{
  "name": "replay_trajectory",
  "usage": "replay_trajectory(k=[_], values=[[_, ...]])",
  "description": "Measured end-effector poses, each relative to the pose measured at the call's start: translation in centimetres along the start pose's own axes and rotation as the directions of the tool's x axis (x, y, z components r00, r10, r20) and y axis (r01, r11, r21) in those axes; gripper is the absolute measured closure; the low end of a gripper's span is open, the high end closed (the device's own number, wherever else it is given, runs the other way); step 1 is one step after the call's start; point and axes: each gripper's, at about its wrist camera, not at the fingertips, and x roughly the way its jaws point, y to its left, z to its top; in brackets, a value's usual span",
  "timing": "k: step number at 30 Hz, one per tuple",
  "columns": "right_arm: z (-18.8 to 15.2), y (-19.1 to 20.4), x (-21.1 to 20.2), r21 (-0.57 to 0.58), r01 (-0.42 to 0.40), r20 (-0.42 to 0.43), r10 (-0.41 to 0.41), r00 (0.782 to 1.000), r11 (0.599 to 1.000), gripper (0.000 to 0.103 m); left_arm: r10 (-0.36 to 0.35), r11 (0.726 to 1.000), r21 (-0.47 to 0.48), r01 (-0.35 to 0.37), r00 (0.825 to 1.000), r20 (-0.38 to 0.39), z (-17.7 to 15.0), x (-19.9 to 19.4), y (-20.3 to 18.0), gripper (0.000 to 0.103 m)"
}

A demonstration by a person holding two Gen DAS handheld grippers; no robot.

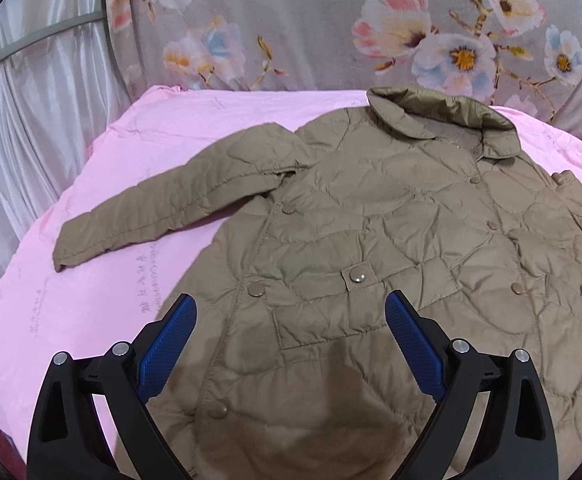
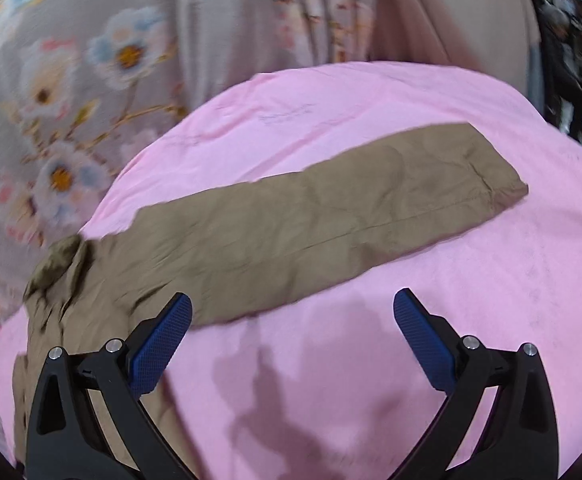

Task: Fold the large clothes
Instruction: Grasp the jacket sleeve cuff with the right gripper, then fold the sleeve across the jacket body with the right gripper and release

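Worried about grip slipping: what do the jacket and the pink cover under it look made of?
Jacket: thin quilted synthetic shell, likely nylon or polyester, going by the puffy stitched panels and slight sheen.
Cover: smooth woven fabric, maybe cotton or satin-like, with fine creases and a faint pattern.

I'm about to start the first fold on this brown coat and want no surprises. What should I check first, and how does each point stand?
1. Coat lies front up on the pink cover: ok.
2. Buttons closed down the front: cannot tell.
3. Left-view sleeve stretched out flat, away from the body: ok.
4. Right-view sleeve laid straight on the cover: ok.
5. Left gripper open and empty, over the pocket area: ok.
6. Right gripper open and empty, near the sleeve's lower edge: ok.
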Motion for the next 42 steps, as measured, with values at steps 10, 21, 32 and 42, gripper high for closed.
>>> replay_trajectory(k=[10, 21, 32, 42], values=[[2.6, -5.2, 4.3, 0.265, -0.003, 0.066, -0.015, 0.998, 0.964, 0.01, 0.01, 1.0, 0.003, -0.009, 0.997, -0.07, -1.8, 4.2, -0.8, 0.009], [4.5, 5.9, 1.2, 0.007, -0.179, 0.144, 0.176, 0.974, 0.984, 0.1, 0.024, 1.0, -0.003, -0.025, 0.997, -0.068, -2.6, 4.9, -1.1, 0.008], [-10.4, 30.7, -5.8, -0.529, -0.526, -0.17, 0.524, 0.835, 0.666, 0.1, 0.031, 1.0, 0.0, -0.031, 0.997, -0.068, -2.6, 5.0, -1.3, 0.007], [-19.3, 32.0, -7.6, -0.583, -0.609, -0.316, 0.541, 0.78, 0.538, 0.051, -0.015, 0.999, -0.04, 0.011, 0.997, -0.081, -2.7, 5.2, -0.5, 0.007]])
